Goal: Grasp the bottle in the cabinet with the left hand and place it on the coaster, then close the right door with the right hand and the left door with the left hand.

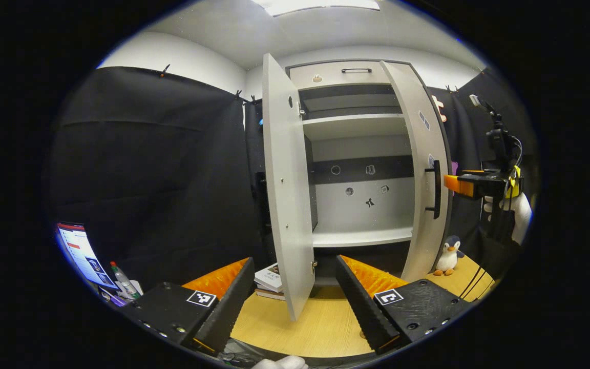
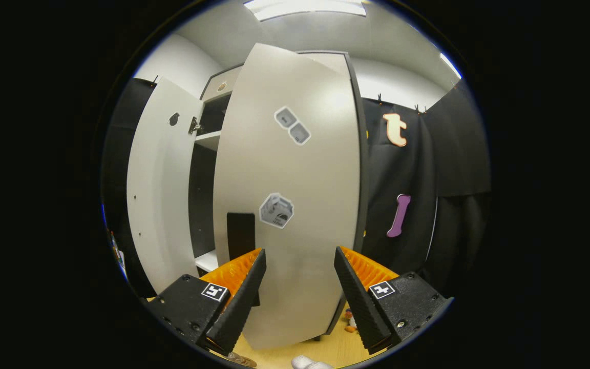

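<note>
penguin toy [image 1: 447, 258]: standing on the desk [image 1: 295, 328]
books [image 1: 269, 280]: stacked, lying flat
monitor [image 1: 81, 253]: far left, lit up

The left gripper view looks from low over the wooden surface [image 1: 295, 328] straight into the open cabinet [image 1: 356, 154], standing a little way back, with the left door [image 1: 285, 195] edge-on in front of it and the right door [image 1: 420, 169] swung partly inward. The right gripper view sits very near the outer face of the right door [image 2: 295, 195], facing it and tilted upward, the left door [image 2: 159, 189] beyond. Both views share the two doors, the upper shelf and the ceiling light. The left gripper view also catches the right tongs [image 1: 454, 184] at its right edge.
</note>
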